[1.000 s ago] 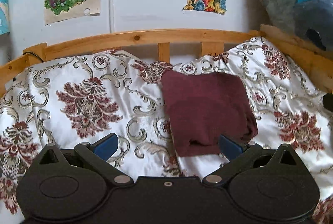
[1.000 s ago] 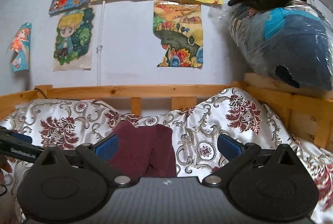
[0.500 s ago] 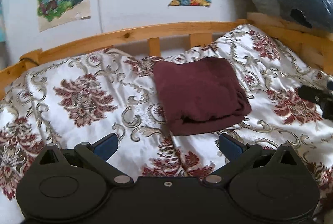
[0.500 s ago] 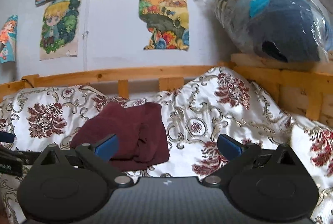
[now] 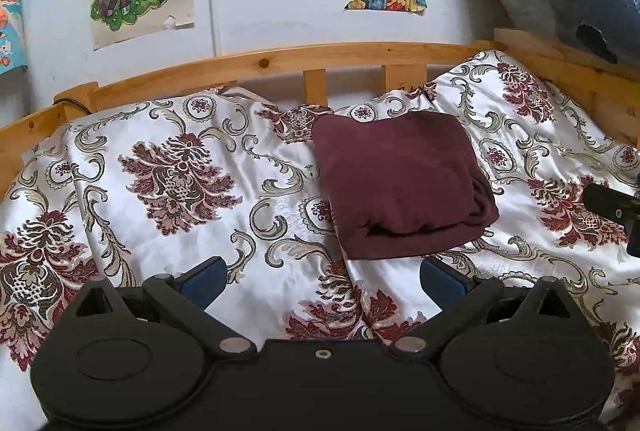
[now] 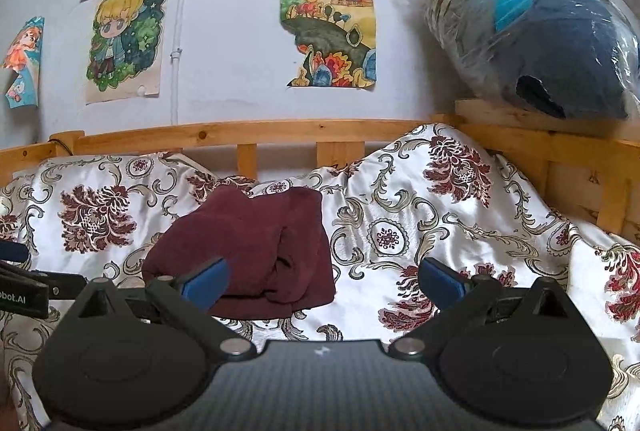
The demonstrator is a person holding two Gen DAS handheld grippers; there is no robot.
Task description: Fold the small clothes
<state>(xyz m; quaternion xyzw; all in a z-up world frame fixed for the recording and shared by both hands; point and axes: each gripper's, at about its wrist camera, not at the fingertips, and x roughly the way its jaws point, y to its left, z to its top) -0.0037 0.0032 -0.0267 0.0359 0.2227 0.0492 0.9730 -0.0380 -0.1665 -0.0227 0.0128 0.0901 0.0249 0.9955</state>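
Observation:
A dark maroon garment (image 5: 400, 183) lies folded into a thick rectangle on the floral bedspread (image 5: 180, 223). In the left wrist view it sits just beyond my left gripper (image 5: 324, 281), which stands open with nothing between its blue pads. The right wrist view shows the same folded garment (image 6: 248, 243) ahead and to the left, partly behind the left pad of my open, empty right gripper (image 6: 324, 281). The black tip of the other gripper (image 5: 612, 207) shows at the right edge of the left wrist view. Part of the left gripper's body (image 6: 24, 287) shows at the left edge of the right wrist view.
A wooden bed rail (image 5: 320, 59) runs along the far side against a wall with drawings taped on it. A plastic-wrapped blue bundle (image 6: 552, 47) with dark cloth on top rests on the right rail. The bedspread rises in a hump at the right (image 6: 448, 167).
Both grippers have drawn back from the folded garment: it now lies clear ahead of the left pads instead of touching them. The right view swung a little and returned. Both stayed open.

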